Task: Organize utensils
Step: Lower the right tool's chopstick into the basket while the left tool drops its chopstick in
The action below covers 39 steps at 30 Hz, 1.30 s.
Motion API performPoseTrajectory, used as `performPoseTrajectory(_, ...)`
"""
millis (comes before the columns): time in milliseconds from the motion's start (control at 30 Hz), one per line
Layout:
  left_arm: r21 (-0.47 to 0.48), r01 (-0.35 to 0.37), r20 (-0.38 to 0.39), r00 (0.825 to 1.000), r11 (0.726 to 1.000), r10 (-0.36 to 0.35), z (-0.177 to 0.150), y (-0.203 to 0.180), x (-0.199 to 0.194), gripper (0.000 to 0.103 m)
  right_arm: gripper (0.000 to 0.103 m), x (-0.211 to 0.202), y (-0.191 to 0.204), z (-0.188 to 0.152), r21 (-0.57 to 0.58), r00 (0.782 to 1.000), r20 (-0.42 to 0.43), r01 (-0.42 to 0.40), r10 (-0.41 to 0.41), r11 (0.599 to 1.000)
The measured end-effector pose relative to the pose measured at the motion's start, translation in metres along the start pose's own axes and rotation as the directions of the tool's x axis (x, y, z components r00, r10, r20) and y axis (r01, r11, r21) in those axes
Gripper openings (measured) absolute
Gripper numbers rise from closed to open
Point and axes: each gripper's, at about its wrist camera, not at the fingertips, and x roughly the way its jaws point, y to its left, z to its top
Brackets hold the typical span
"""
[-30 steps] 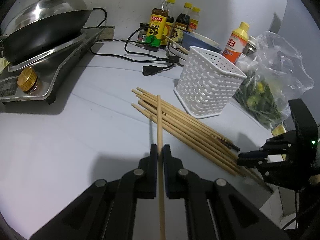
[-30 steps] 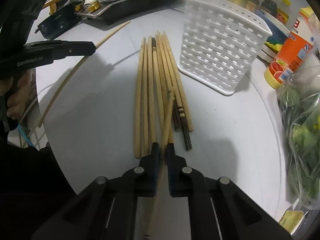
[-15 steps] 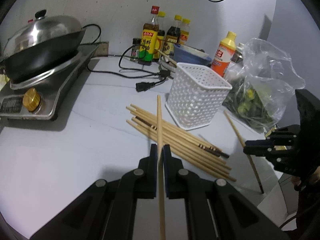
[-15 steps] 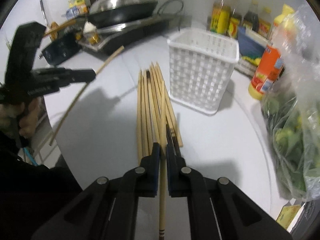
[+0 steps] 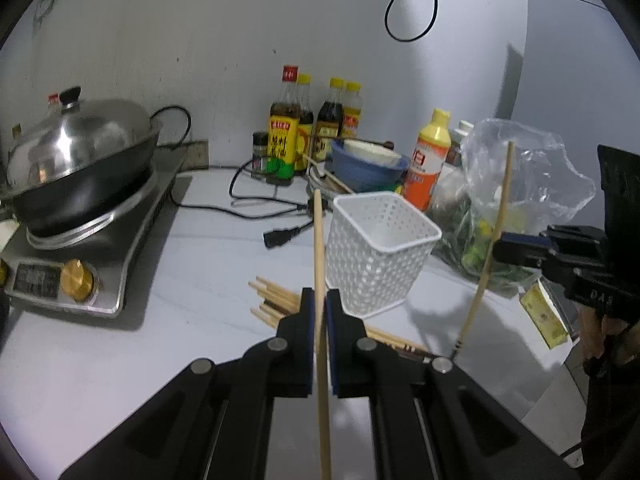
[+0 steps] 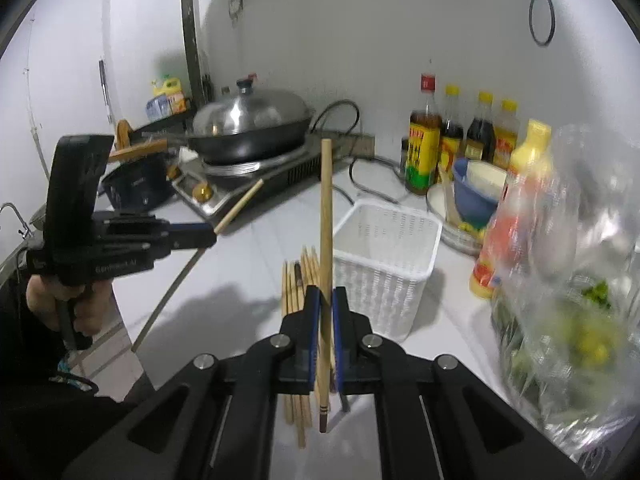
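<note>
Two hand-held grippers (image 5: 319, 300) (image 6: 325, 300), each clenched on one chopstick (image 5: 320, 248) (image 6: 326, 216); one basket (image 5: 380, 248).

So the basket (image 5: 380, 252) sits mid-counter. Loose chopsticks (image 5: 276, 300) lie on the counter (image 5: 120, 360) just left of the basket and in front of it. Stove (image 5: 100, 248) with the wok (image 5: 80, 160) on it is well off to the basket's left. Sauce bottles (image 5: 286, 128) and stacked bowls (image 5: 364, 164) are behind the basket, and the bag of greens (image 5: 520, 200) is to its right.
</note>
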Motion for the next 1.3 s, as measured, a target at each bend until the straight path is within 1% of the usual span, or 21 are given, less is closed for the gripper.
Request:
performPoseTrajectory(167,0.012,-0.001,0.024,1.0,1.0,0.001,0.01,-0.001,-0.002,0.005,0.006,-0.006,-0.001,0.017,-0.023,0.998,0.054,0.012,-0.011,1.0)
performPoseTrajectory(633,0.033,0.013,0.094,0.995,0.999,-0.016,0.032,-0.007,-0.01,0.005,0.006,-0.024,-0.004,0.058,-0.076,0.989,0.141,0.046,-0.035,0.996)
performPoseTrajectory(967,0.031,0.017,0.159,0.987,0.999,-0.022,0.053,-0.005,-0.015,0.005,0.006,-0.046,-0.004,0.098,-0.133,0.974,0.215,0.097,-0.067,0.986)
performPoseTrajectory(1167,0.041,0.024,0.222,0.974,0.999,-0.033,0.074,-0.007,-0.012,0.005,0.006,-0.035,-0.016,0.115,-0.13,0.968,0.23,0.13,-0.098,0.983)
performPoseTrajectory(1300,0.042,0.022,0.237,0.971,0.999,-0.032,0.088,-0.009,-0.002,0.005,0.006,-0.011,-0.027,0.114,-0.108,0.974,0.201,0.127,-0.103,0.986)
